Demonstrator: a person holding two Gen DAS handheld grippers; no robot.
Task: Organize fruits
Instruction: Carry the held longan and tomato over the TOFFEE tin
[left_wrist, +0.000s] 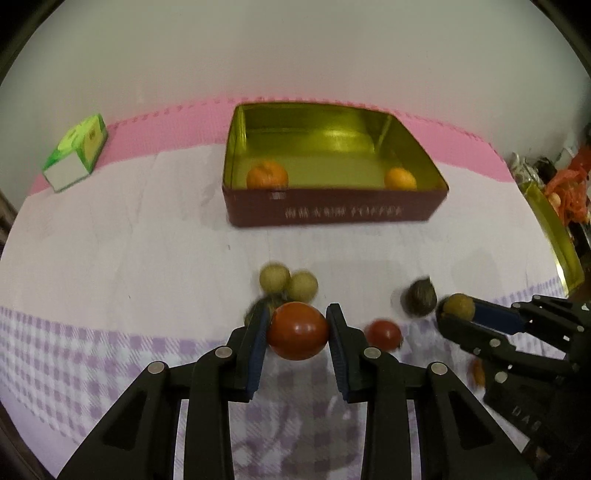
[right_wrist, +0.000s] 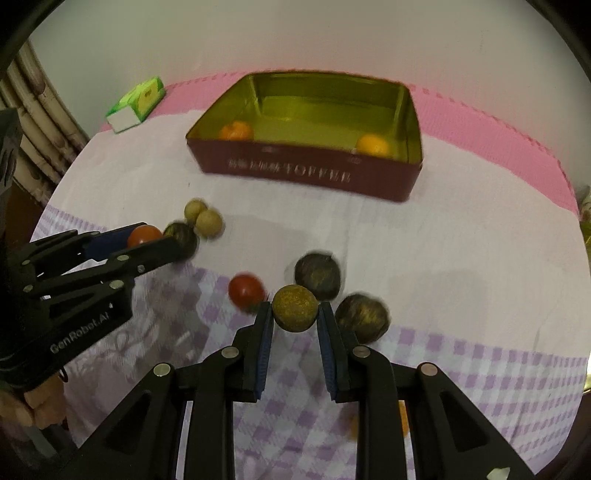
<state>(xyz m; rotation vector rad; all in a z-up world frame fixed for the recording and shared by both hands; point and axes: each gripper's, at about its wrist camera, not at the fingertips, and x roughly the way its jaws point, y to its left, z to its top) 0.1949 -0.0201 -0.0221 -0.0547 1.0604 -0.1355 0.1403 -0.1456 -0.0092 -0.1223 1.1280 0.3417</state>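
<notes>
My left gripper (left_wrist: 298, 321) is shut on a red tomato (left_wrist: 297, 331), held just above the cloth; it also shows in the right wrist view (right_wrist: 144, 236). My right gripper (right_wrist: 295, 314) is shut on a tan longan (right_wrist: 295, 309), which also shows in the left wrist view (left_wrist: 458, 307). A maroon toffee tin (left_wrist: 332, 212) with a gold inside stands ahead and holds two oranges (left_wrist: 266, 176) (left_wrist: 400, 179). On the cloth lie another tomato (right_wrist: 246, 291), two pale longans (right_wrist: 208, 222) and dark round fruits (right_wrist: 317, 276) (right_wrist: 364, 317) (right_wrist: 181, 234).
A green and white carton (left_wrist: 75, 153) lies at the far left on the pink mat (left_wrist: 166, 125). A gold tin lid (left_wrist: 554, 236) and red clutter sit at the right edge. An orange fruit (right_wrist: 402, 421) lies under my right gripper.
</notes>
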